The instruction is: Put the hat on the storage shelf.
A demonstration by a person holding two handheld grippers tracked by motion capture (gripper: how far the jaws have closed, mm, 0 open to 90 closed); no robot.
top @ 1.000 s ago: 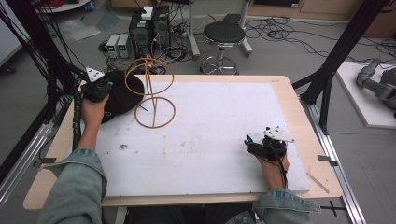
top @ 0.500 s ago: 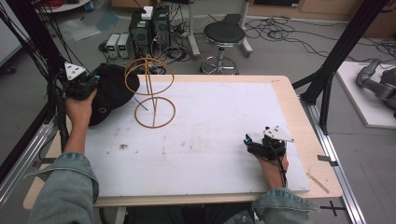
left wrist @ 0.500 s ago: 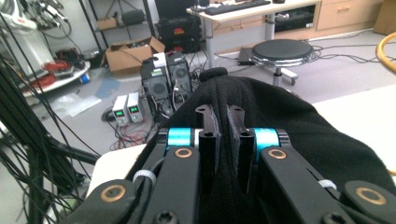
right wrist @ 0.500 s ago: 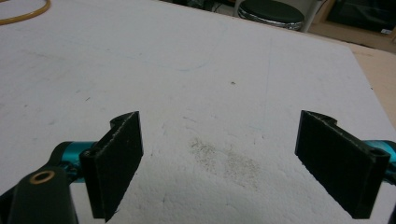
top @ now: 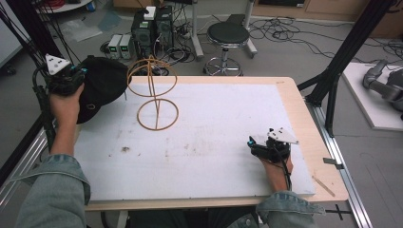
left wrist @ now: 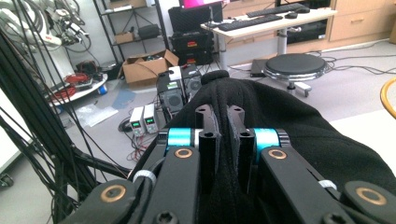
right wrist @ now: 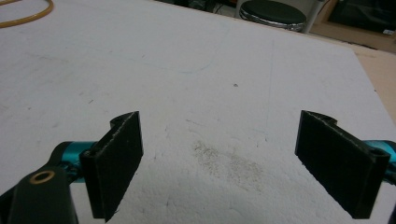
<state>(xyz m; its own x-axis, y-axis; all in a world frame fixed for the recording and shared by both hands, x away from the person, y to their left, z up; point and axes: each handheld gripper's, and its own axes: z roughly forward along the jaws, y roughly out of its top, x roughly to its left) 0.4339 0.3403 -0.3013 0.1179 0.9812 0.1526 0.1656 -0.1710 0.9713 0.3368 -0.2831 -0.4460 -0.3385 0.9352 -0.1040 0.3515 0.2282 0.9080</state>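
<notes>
A black cloth hat [top: 103, 85] hangs off the table's far left corner, with my left gripper [top: 81, 76] shut on it. In the left gripper view the two jaws [left wrist: 220, 119] pinch a fold of the hat [left wrist: 303, 130], which drapes away to the right. A tan hoop stand [top: 157, 97], with a ring base and an upright ring on top, stands just right of the hat; its edge [left wrist: 388, 97] shows at the frame's right. My right gripper [top: 251, 142] rests near the front right of the white board, open [right wrist: 219, 156], nothing between its pads.
The white board [top: 228, 118] covers the wooden table. A black frame post [top: 332, 80] rises at the right edge. Beyond the far edge stand a round stool [top: 228, 35] and computer boxes [top: 152, 26] among floor cables. A wooden stick [top: 323, 185] lies at the front right.
My left hand has risen and drawn left with the hat, lifting it off the table's corner and away from the stand. The right gripper has stayed put.
</notes>
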